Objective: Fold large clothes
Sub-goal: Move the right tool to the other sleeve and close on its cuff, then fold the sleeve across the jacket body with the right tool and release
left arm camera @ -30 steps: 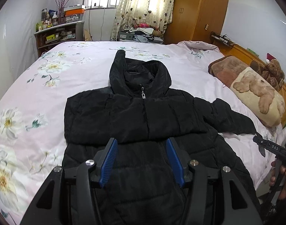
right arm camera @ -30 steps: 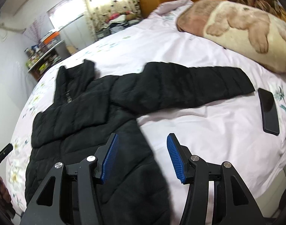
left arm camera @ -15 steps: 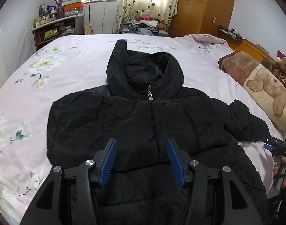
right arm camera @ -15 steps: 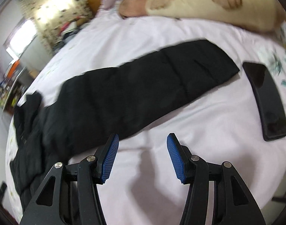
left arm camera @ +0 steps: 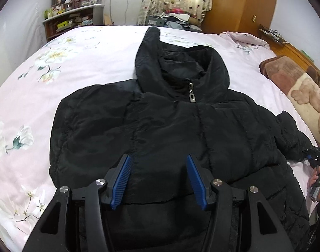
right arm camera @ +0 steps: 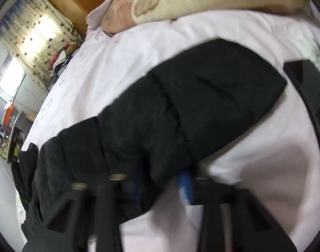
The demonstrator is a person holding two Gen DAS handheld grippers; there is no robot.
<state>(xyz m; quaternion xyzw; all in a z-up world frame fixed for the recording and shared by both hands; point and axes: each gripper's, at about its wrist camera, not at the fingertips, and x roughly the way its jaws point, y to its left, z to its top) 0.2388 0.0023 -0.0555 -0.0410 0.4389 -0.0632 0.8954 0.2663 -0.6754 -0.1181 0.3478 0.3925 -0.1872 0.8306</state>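
A black hooded puffer jacket (left arm camera: 160, 121) lies front up and zipped on the bed, with its left sleeve folded across the chest. My left gripper (left arm camera: 158, 157) hovers open over the jacket's lower body, nothing between its blue pads. The other sleeve (right arm camera: 201, 96) stretches out over the sheet. My right gripper (right arm camera: 160, 180), blurred, is closing its jaws on that sleeve's near edge, and fabric sits between the pads. In the left wrist view the right gripper (left arm camera: 315, 153) shows at the sleeve's end, held by a hand (left arm camera: 317, 180).
The bed (left arm camera: 76, 63) has a pink floral sheet. A black phone (right arm camera: 306, 88) lies just right of the sleeve cuff. A bear-print pillow (left arm camera: 302, 92) sits at the right side. Shelves, a curtained window and a wooden wardrobe stand beyond the bed.
My left gripper has come lower and closer over the jacket. My right gripper has dropped and rolled onto the outstretched sleeve, and its jaws have narrowed around the sleeve's edge.
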